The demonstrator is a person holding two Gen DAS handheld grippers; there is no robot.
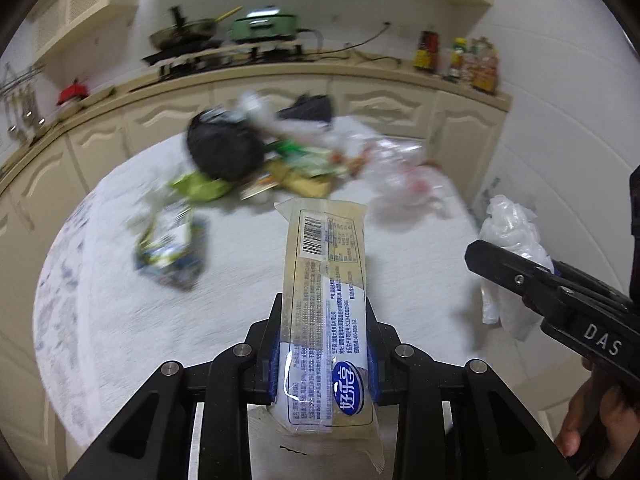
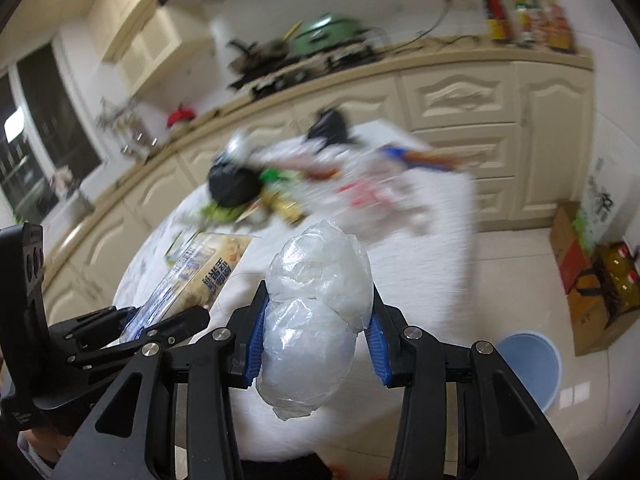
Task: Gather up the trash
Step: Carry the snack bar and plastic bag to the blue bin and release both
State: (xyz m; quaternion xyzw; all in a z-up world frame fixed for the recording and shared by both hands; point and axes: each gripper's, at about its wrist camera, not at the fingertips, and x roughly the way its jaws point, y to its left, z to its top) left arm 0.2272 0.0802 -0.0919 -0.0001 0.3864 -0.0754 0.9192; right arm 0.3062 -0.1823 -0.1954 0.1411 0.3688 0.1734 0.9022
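Observation:
My left gripper (image 1: 323, 316) is shut on a long clear food wrapper (image 1: 325, 280) with a barcode and blue label, held above the white table. It also shows in the right wrist view (image 2: 200, 276). My right gripper (image 2: 318, 304) is shut on a crumpled clear plastic bag (image 2: 316, 320), which shows at the right of the left wrist view (image 1: 508, 240). A heap of trash lies on the far half of the table: a black bag (image 1: 224, 148), green packets (image 1: 200, 188), clear plastic (image 1: 400, 164) and a flattened carton (image 1: 172, 240).
The table has a white cloth (image 1: 120, 280). A light blue bin (image 2: 528, 368) stands on the floor at the right of the table. Cardboard boxes and oil bottles (image 2: 608, 280) sit by the cabinets. The kitchen counter (image 1: 280, 68) with a stove and pans runs behind.

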